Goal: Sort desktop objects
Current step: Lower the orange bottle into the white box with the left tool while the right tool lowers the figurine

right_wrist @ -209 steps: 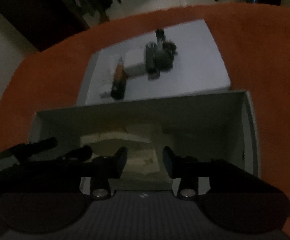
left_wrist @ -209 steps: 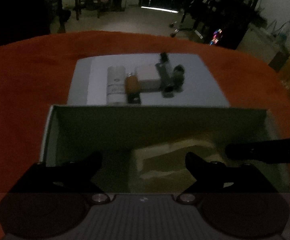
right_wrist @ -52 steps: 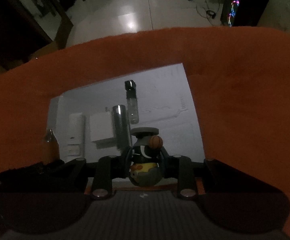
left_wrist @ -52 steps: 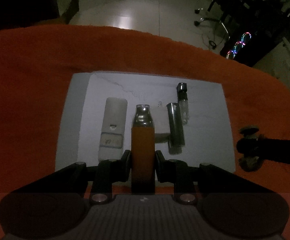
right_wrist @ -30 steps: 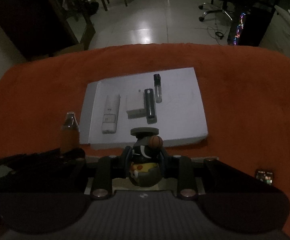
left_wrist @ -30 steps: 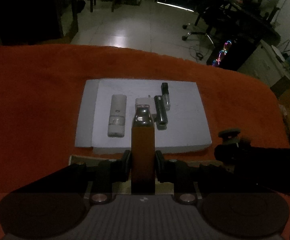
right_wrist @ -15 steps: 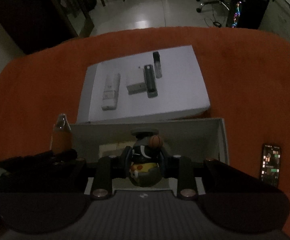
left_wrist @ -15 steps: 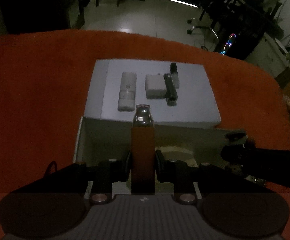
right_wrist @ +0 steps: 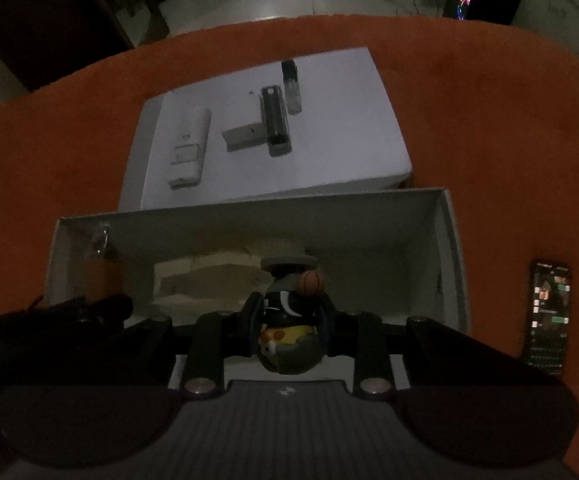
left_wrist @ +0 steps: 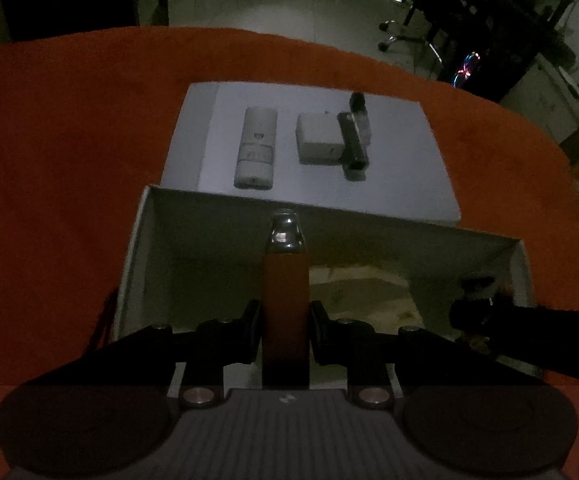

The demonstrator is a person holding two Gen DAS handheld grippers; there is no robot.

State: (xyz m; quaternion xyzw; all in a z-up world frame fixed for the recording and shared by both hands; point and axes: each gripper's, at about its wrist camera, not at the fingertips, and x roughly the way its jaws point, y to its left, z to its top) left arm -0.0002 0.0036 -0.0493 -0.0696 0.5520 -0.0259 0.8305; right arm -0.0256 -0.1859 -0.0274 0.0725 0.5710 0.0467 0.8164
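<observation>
My left gripper (left_wrist: 285, 320) is shut on an orange bottle with a silver cap (left_wrist: 285, 280), held upright over the left half of an open white box (left_wrist: 137, 240). In the right wrist view my right gripper (right_wrist: 289, 320) is shut on a small duck figure with a basketball (right_wrist: 289, 320), over the same box (right_wrist: 445, 240). Crumpled paper (right_wrist: 225, 276) lies on the box floor. The bottle (right_wrist: 99, 264) also shows at the box's left end there. Beyond the box a white lid (left_wrist: 409, 140) carries a white remote (left_wrist: 255, 148), a white charger (left_wrist: 317, 140), a dark stick (left_wrist: 353, 144) and a small vial (left_wrist: 359, 116).
Everything sits on an orange cloth (left_wrist: 49, 140) over a round table. A phone with a lit screen (right_wrist: 547, 316) lies to the right of the box. The right gripper's arm (left_wrist: 529, 332) reaches in from the right in the left wrist view. Chairs and a desk stand in the dim room behind.
Both grippers have sunk lower, bringing the bottle and the duck figure down from above the lid to the open box. The box now fills more of both views.
</observation>
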